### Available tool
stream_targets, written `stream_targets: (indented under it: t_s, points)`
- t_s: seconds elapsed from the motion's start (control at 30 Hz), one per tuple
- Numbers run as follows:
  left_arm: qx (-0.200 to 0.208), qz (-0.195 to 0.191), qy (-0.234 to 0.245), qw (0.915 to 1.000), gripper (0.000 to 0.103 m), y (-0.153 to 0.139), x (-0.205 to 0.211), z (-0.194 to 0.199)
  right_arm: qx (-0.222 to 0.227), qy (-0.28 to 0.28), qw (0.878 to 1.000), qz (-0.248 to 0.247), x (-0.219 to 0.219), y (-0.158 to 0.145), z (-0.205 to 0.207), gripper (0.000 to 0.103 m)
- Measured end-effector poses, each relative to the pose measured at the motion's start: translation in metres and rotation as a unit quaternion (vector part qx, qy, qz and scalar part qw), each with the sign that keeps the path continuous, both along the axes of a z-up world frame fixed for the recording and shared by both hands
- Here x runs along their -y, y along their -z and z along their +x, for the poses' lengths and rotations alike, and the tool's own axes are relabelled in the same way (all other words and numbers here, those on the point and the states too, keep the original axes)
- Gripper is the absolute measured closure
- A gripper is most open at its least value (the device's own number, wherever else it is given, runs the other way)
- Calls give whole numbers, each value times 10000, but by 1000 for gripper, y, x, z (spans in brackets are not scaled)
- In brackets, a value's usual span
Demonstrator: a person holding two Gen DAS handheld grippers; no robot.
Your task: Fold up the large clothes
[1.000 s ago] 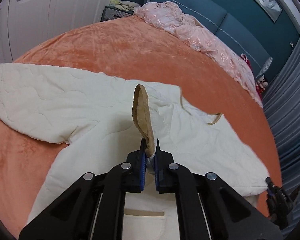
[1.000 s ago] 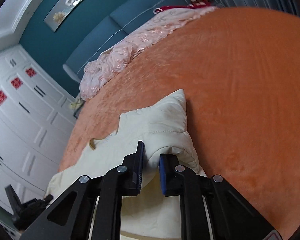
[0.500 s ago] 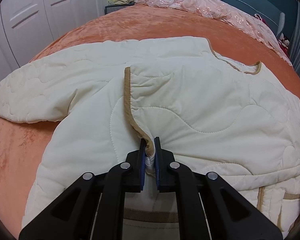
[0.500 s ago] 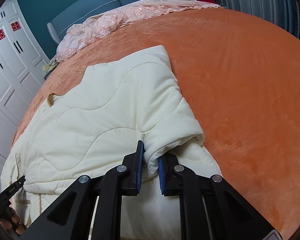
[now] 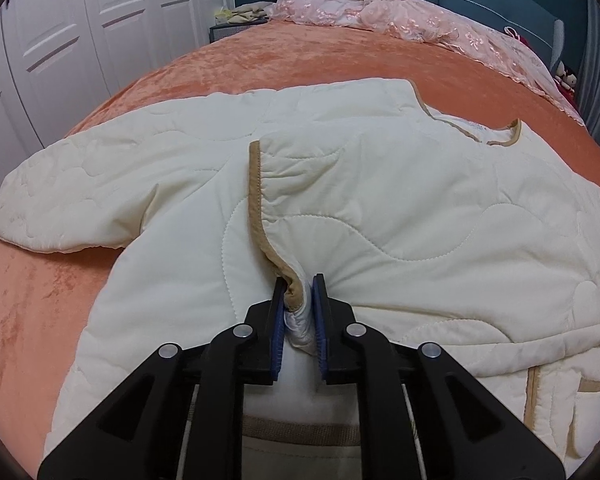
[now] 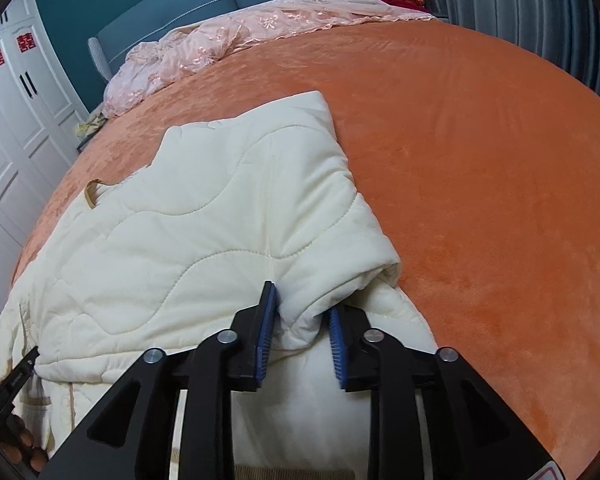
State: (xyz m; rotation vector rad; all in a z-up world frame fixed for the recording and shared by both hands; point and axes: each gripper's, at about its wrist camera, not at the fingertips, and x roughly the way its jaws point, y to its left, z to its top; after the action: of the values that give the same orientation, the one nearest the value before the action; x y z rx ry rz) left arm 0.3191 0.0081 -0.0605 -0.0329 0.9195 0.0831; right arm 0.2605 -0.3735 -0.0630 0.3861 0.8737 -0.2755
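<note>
Left tongs (image 5: 297,294): just eased – tan cuff of cream quilted jacket (image 5: 380,208) loosely between.
Right tongs (image 6: 302,320): just parted, sleeve fold freed onto orange bed (image 6: 480,160).

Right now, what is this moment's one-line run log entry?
jacket: sleeve folded across | left gripper: opening, hem between | right gripper: opening, fold between | bed

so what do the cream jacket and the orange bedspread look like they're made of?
Jacket: looks like padded quilted fabric, matte cream, going by the wavy stitch lines and puffy panels; tan trim on the edge looks like a fabric binding. Bedspread: looks like plush velvet or fleece, with a soft sheen and mottled nap marks. Exact fibres can't be told.
</note>
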Motion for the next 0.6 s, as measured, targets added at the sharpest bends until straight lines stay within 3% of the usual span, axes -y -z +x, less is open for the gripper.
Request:
stream_targets:
  t_s: [0.07,0.17,0.3,0.43,0.6]
  points:
    - [75,-21,-27,10000,75,-16,-11,-10,-4,118,9999,-122,-7,-15,-18,65]
    - [247,-176,36,9995,75,-46,-25,-23,396,202,9982,-397,-18,-44,-48,63]
    - [458,-181,321,9983,74,-74,-2,-21,545,-563,9966,-249,-59,-66,-26,69]
    - [216,-147,638,9976,74,-58,40,-2,369,-1414,9886,-365,-118,-52,14,70]
    - [-127,-42,643,9978,74,-11,59,8,-56,-1594,9863,-415,-148,-11,30,71]
